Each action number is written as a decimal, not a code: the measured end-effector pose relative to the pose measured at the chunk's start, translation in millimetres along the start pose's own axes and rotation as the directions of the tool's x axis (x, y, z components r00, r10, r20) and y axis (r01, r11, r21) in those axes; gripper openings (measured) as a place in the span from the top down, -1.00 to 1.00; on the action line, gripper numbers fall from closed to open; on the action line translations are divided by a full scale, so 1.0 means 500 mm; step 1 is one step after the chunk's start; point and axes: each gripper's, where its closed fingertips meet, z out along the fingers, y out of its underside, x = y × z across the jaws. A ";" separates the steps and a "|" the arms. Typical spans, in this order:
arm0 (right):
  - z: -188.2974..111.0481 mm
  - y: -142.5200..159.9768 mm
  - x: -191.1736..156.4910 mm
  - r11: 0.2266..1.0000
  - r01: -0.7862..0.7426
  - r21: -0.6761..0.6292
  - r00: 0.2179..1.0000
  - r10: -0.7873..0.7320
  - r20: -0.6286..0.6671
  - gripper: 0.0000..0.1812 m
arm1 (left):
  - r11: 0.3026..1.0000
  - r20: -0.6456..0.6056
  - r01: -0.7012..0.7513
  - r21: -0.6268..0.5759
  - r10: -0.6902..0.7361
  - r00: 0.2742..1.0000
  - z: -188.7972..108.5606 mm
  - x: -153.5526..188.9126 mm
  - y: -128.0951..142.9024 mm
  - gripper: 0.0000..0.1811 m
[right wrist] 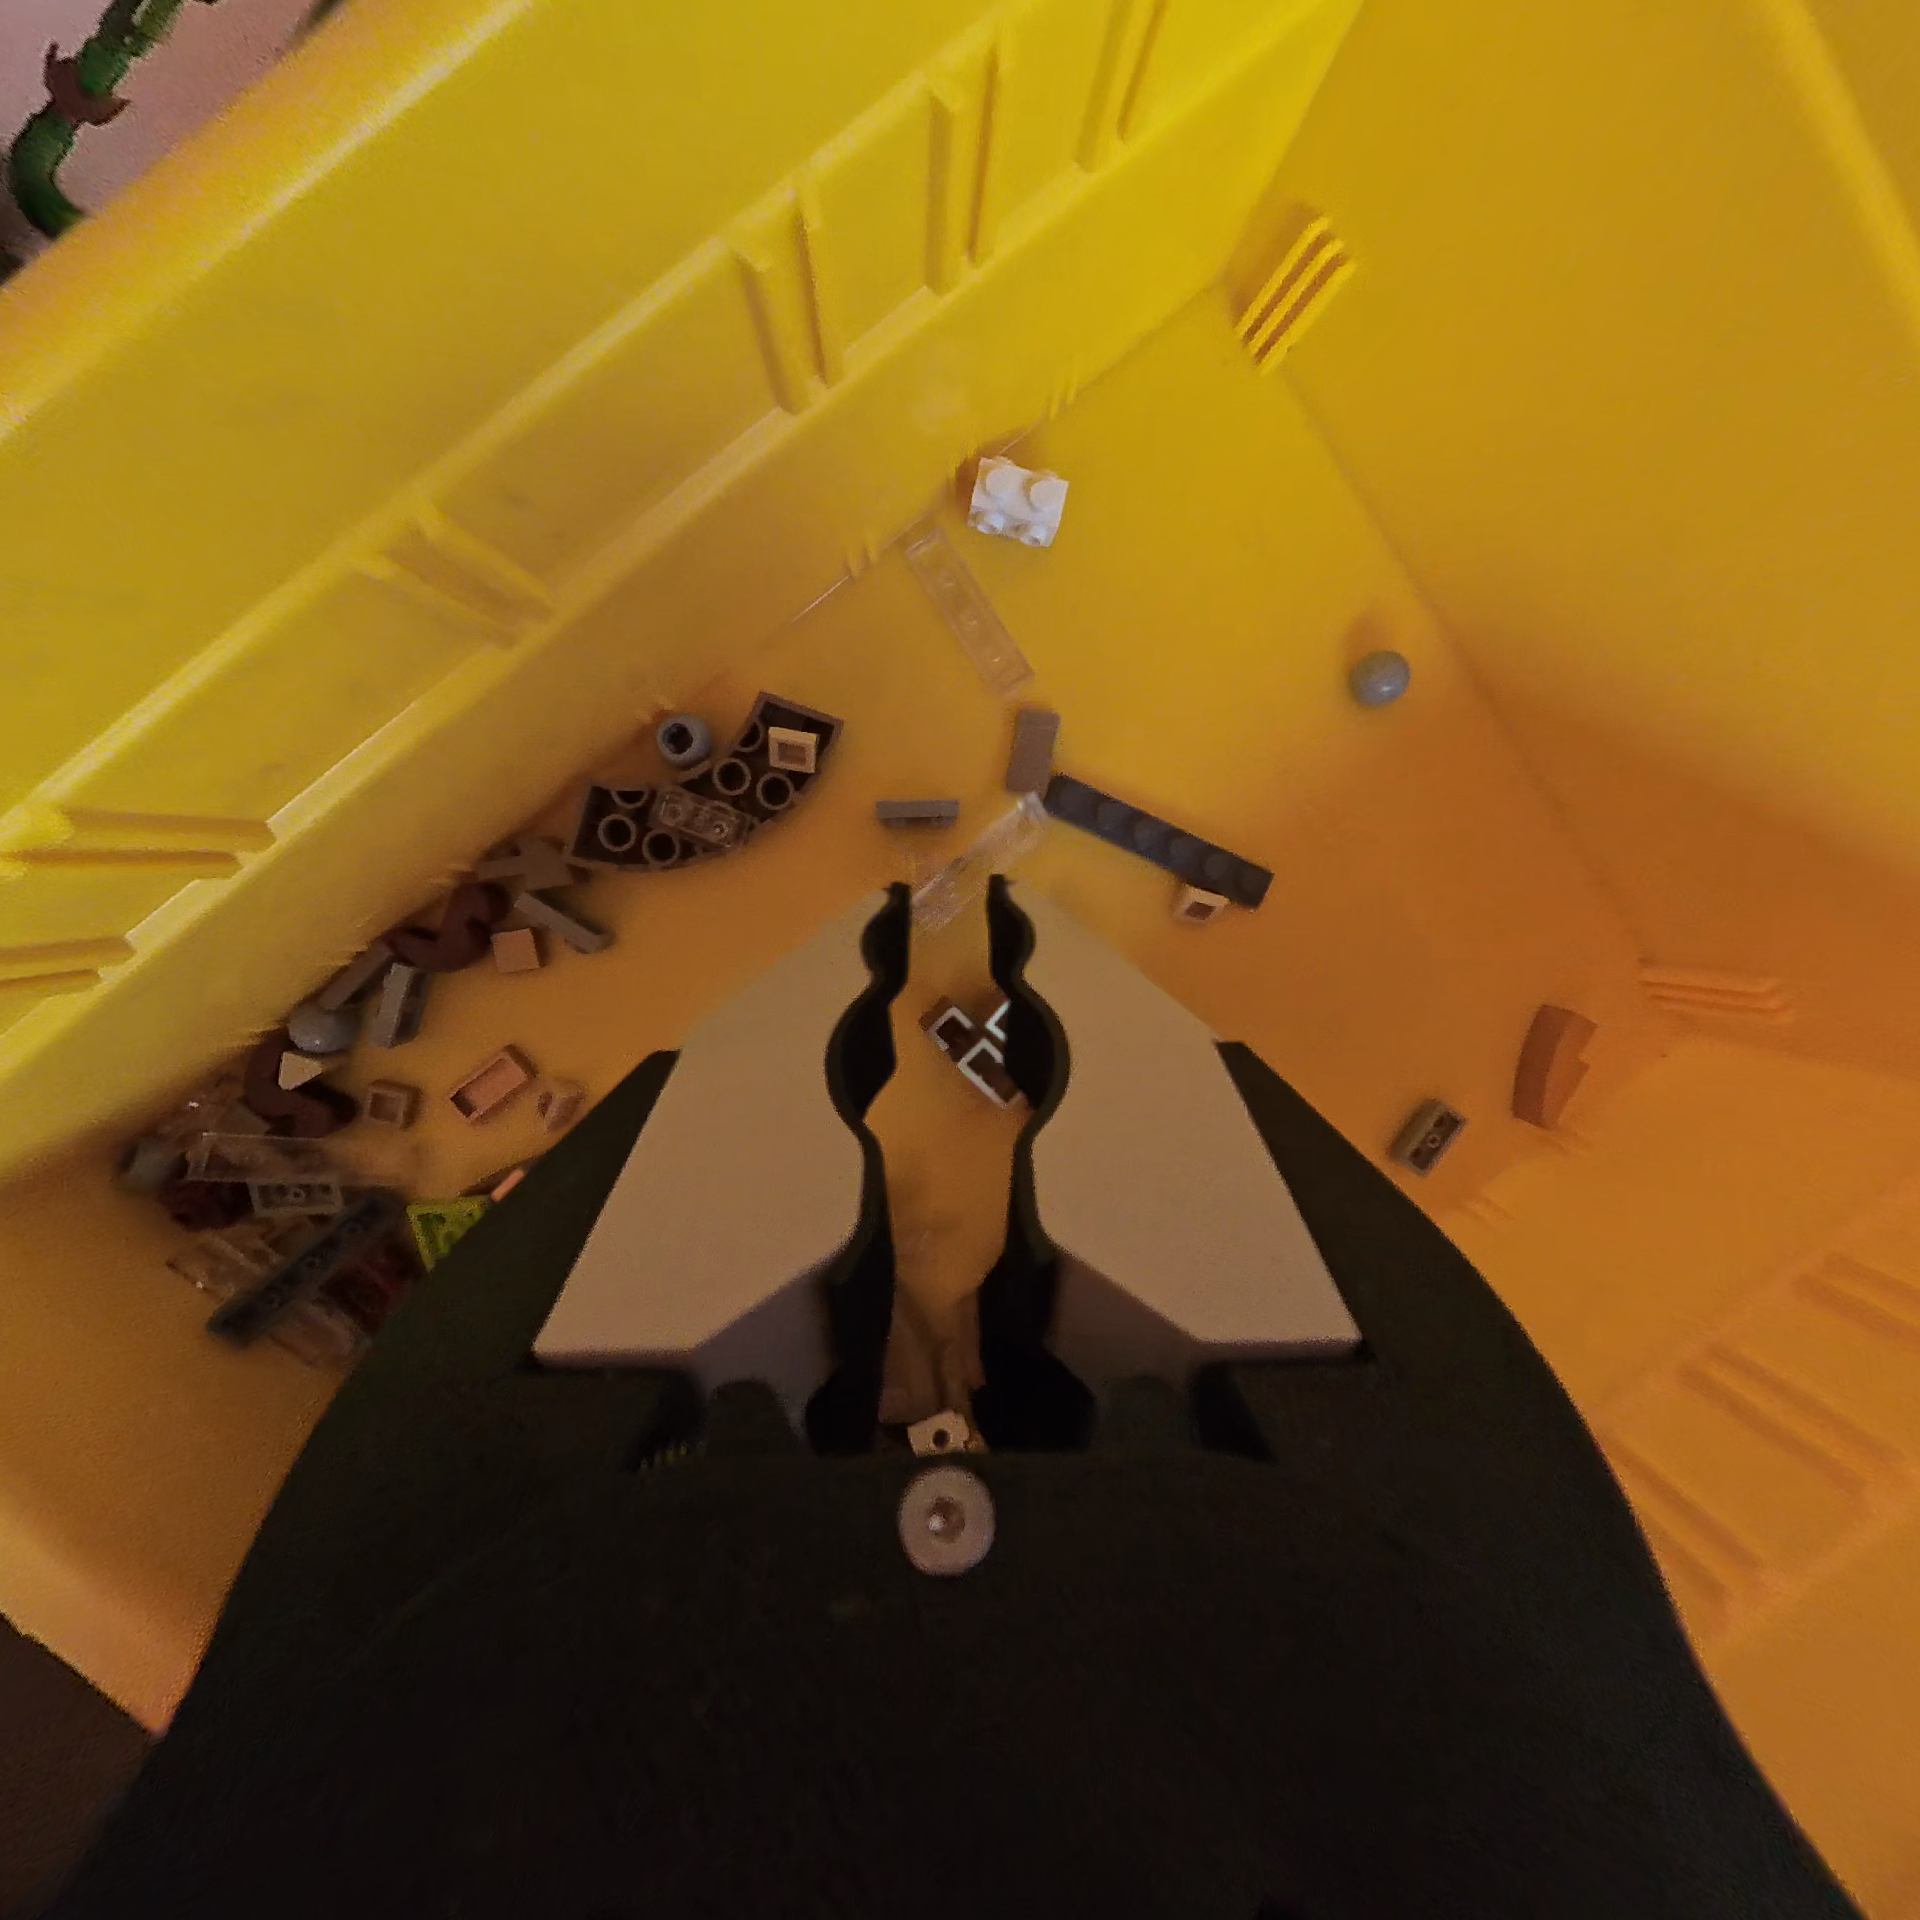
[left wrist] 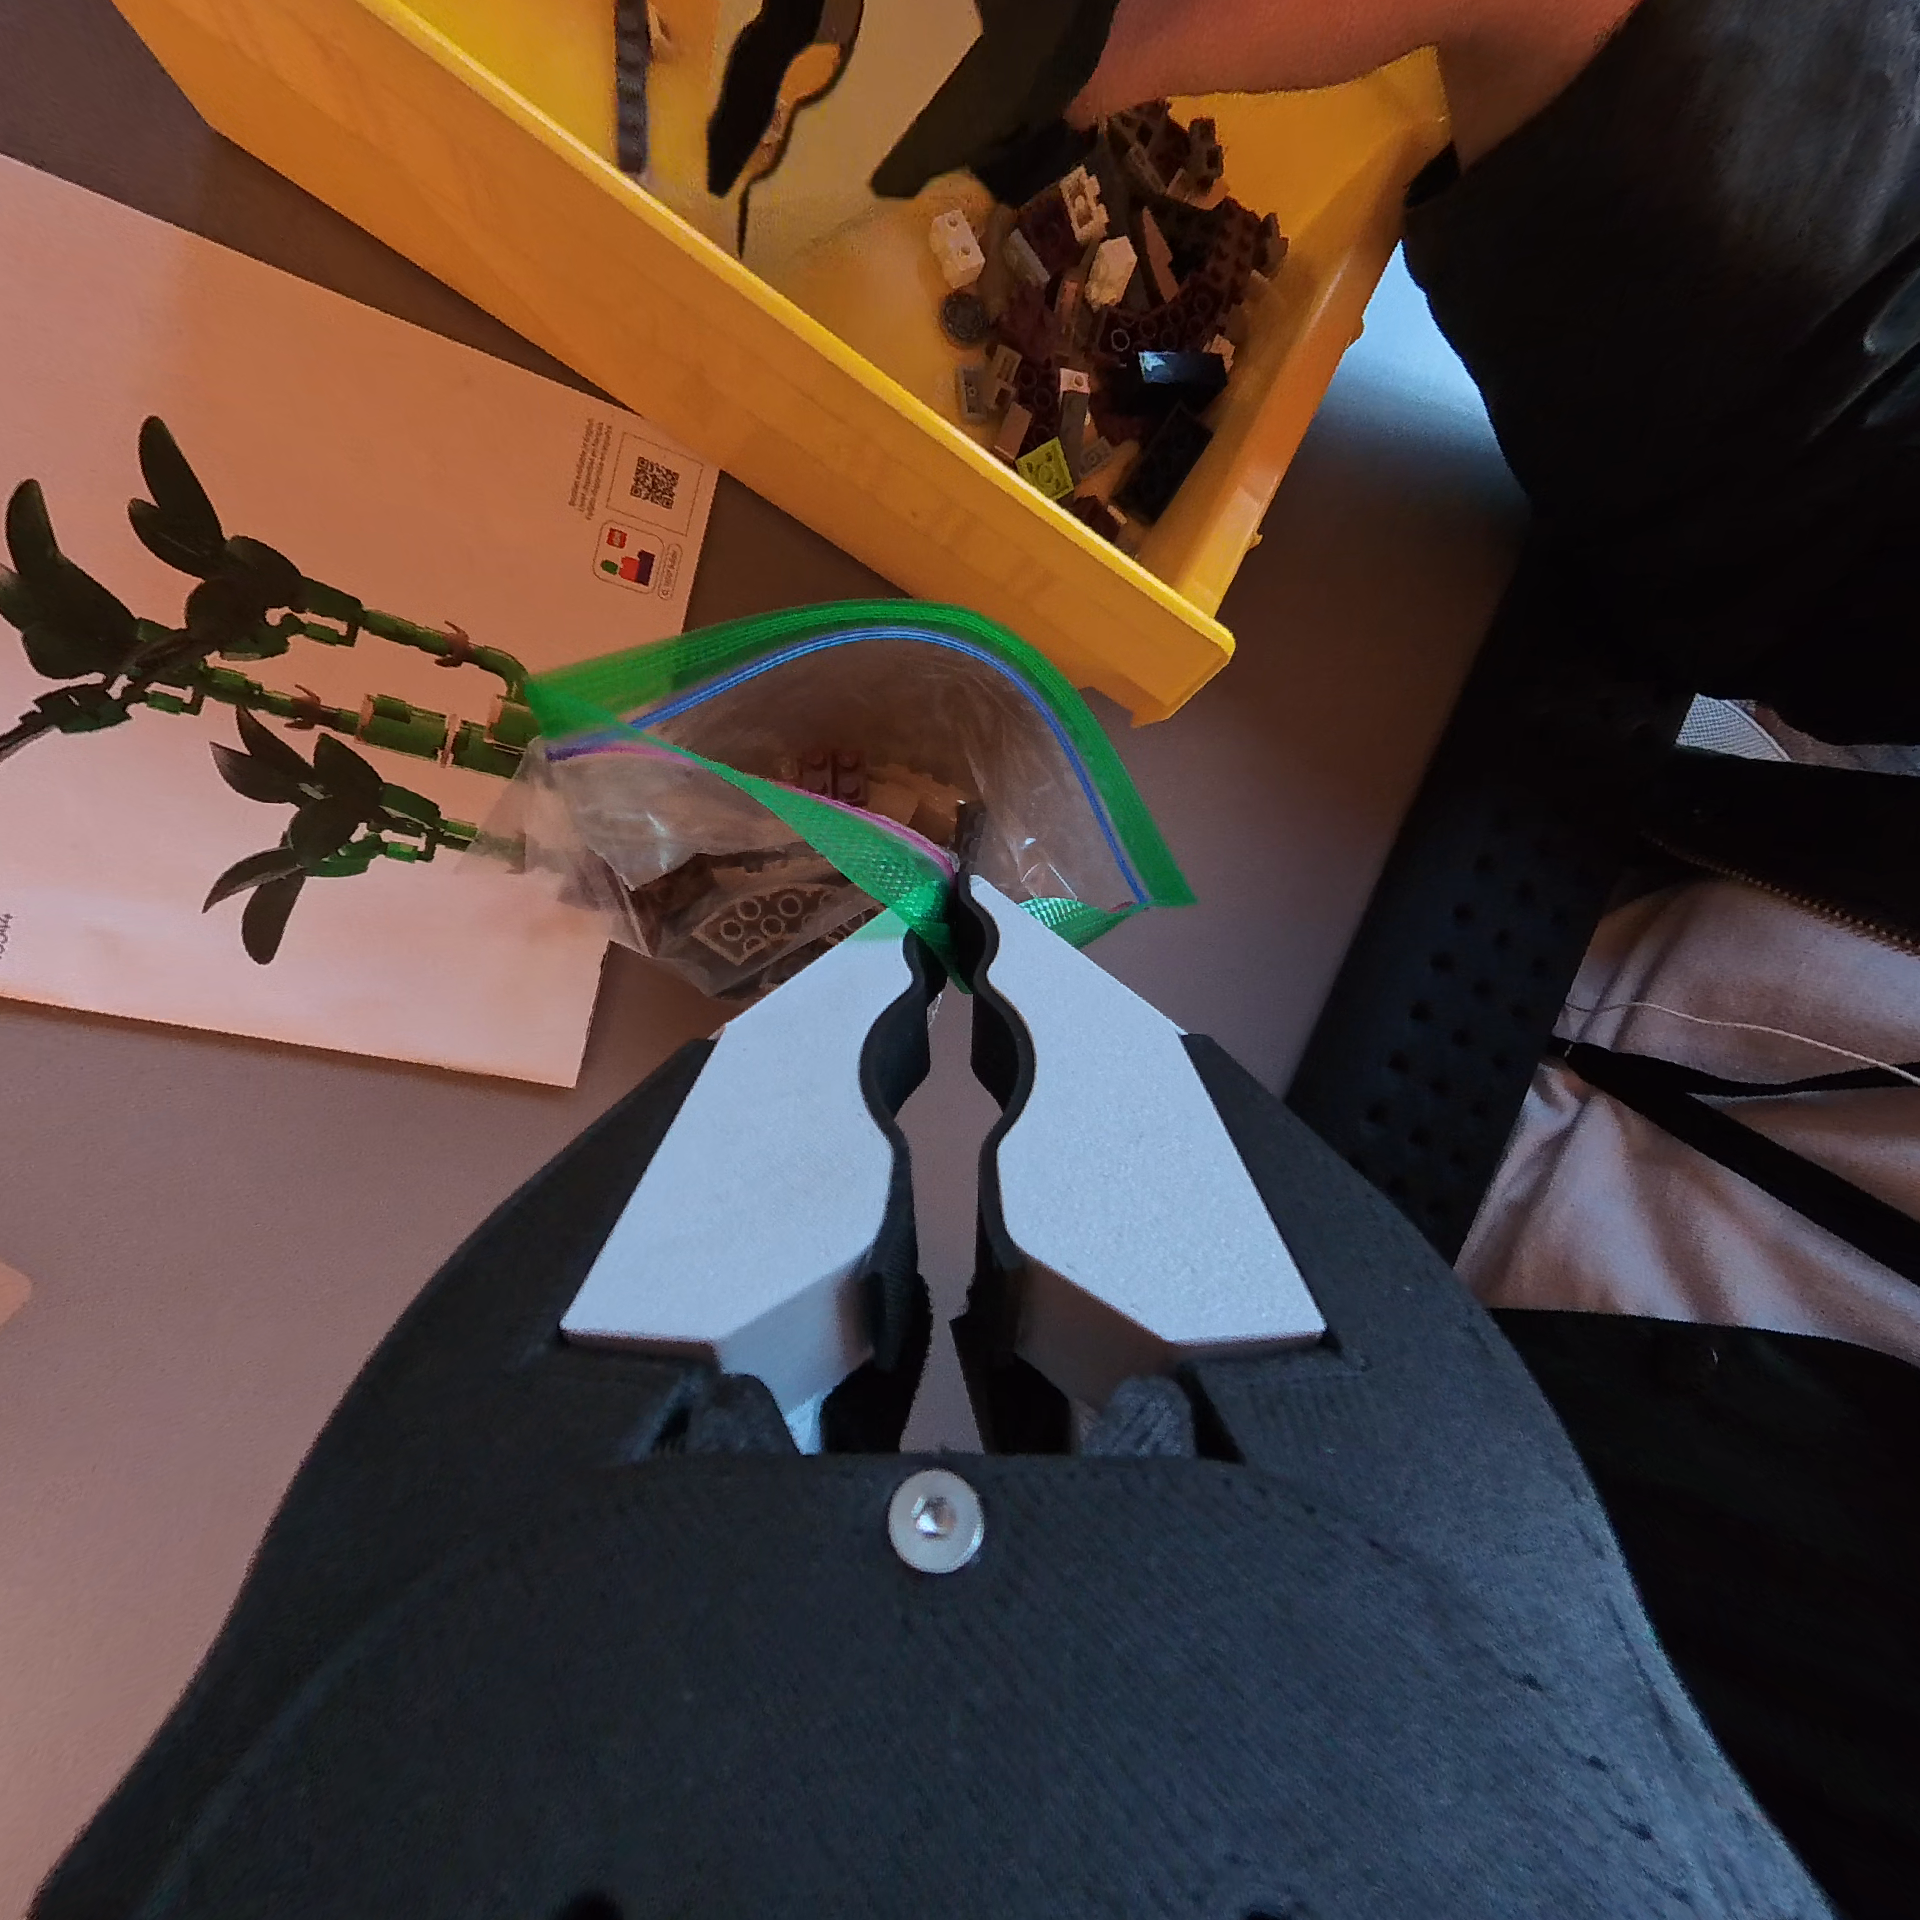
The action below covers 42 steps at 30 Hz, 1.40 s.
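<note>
Left wrist view: the left tool (left wrist: 954, 925) pinches the green rim of a zip bag (left wrist: 831, 800) of bricks, the yellow bin (left wrist: 644, 301) beyond.

Right wrist view: the right tool (right wrist: 948, 899), tips slightly parted, has a clear plate (right wrist: 982, 862) between them, inside the bin (right wrist: 1558, 520); loose bricks (right wrist: 582, 883) lie left.

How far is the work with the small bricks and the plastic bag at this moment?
Done: the zip bag already holds some bricks. In hand: the left gripper pinches the bag's green rim, holding its mouth open; the right gripper, inside the yellow bin, has its tips around a clear flat piece, seemingly not yet clamped. Left: many loose bricks lie on the bin floor.
</note>
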 end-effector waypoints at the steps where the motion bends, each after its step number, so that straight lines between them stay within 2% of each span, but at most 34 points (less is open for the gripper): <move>1: -0.004 -0.002 0.000 1.000 0.009 0.010 1.000 -0.009 0.000 0.92 | 1.000 0.000 0.000 0.000 0.000 1.000 0.000 0.000 0.000 1.00; 2: -0.008 -0.003 -0.001 1.000 0.015 0.018 1.000 -0.016 0.007 0.97 | 1.000 0.001 0.000 0.001 0.000 1.000 -0.001 0.000 0.000 1.00; 7: -0.014 0.008 0.001 1.000 0.017 0.007 0.999 -0.017 0.037 0.97 | 1.000 -0.002 0.002 0.002 -0.002 1.000 -0.002 0.000 0.000 1.00; 10: -0.041 -0.012 -0.011 0.998 0.007 0.067 0.997 -0.013 0.077 0.97 | 1.000 0.000 0.001 0.003 -0.001 1.000 -0.003 -0.001 0.000 1.00; 13: -0.122 -0.055 -0.050 0.984 0.011 0.178 0.988 -0.038 0.147 0.97 | 1.000 -0.004 0.008 0.005 -0.007 1.000 -0.002 -0.003 0.000 1.00; 16: -0.266 -0.133 -0.160 0.909 0.024 0.417 0.938 -0.165 0.305 0.97 | 1.000 -0.012 0.019 0.007 -0.019 1.000 -0.002 -0.005 0.000 1.00; 18: -0.320 -0.158 -0.241 0.866 0.048 0.497 0.891 -0.262 0.370 0.97 | 1.000 -0.018 0.027 0.010 -0.026 0.999 -0.001 -0.005 -0.002 1.00; 20: -0.301 -0.162 -0.295 0.880 0.102 0.463 0.875 -0.301 0.378 0.97 | 0.999 -0.022 0.031 0.009 -0.031 0.999 0.000 -0.003 -0.002 1.00; 22: -0.249 -0.171 -0.314 0.898 0.142 0.417 0.895 -0.296 0.334 0.97 | 0.999 -0.021 0.033 0.008 -0.033 0.999 0.000 -0.002 -0.002 1.00; 24: -0.198 -0.162 -0.311 0.930 0.156 0.332 0.913 -0.265 0.311 0.79 | 0.999 -0.019 0.038 0.008 -0.038 0.999 -0.001 -0.003 -0.001 1.00; 26: -0.196 -0.154 -0.296 0.936 0.163 0.312 0.915 -0.262 0.308 0.75 | 0.999 -0.028 0.049 0.007 -0.049 0.998 -0.002 -0.003 0.002 1.00; 28: -0.228 -0.164 -0.249 0.915 0.132 0.382 0.934 -0.244 0.261 0.89 | 0.998 -0.034 0.062 0.007 -0.062 0.998 -0.004 -0.007 0.003 1.00; 30: -0.224 -0.147 -0.143 0.918 0.112 0.379 0.981 -0.163 0.104 0.96 | 0.997 -0.043 0.076 0.010 -0.075 0.996 -0.006 -0.009 0.004 1.00; 31: -0.204 -0.124 -0.092 0.940 0.079 0.333 0.994 -0.102 0.051 0.95 | 0.997 -0.047 0.081 0.010 -0.080 0.996 -0.006 -0.009 0.004 1.00; 33: -0.138 -0.065 -0.036 0.983 -0.032 0.179 0.998 0.023 0.053 0.86 | 0.997 -0.049 0.082 0.009 -0.081 0.995 -0.005 -0.009 0.004 1.00; 35: -0.076 -0.030 -0.016 0.994 -0.079 0.073 0.996 0.075 0.046 0.84 | 0.997 -0.048 0.077 0.003 -0.077 0.996 -0.003 -0.007 0.005 1.00; 37: -0.039 -0.010 -0.015 0.999 -0.053 0.006 0.998 0.052 0.025 0.83 | 0.997 -0.045 0.071 -0.001 -0.071 0.996 -0.001 -0.007 0.006 1.00; 42: -0.003 0.000 -0.011 0.999 -0.033 -0.031 0.999 0.033 -0.003 0.81 | 0.997 -0.051 0.075 -0.002 -0.075 0.996 -0.001 -0.007 0.006 1.00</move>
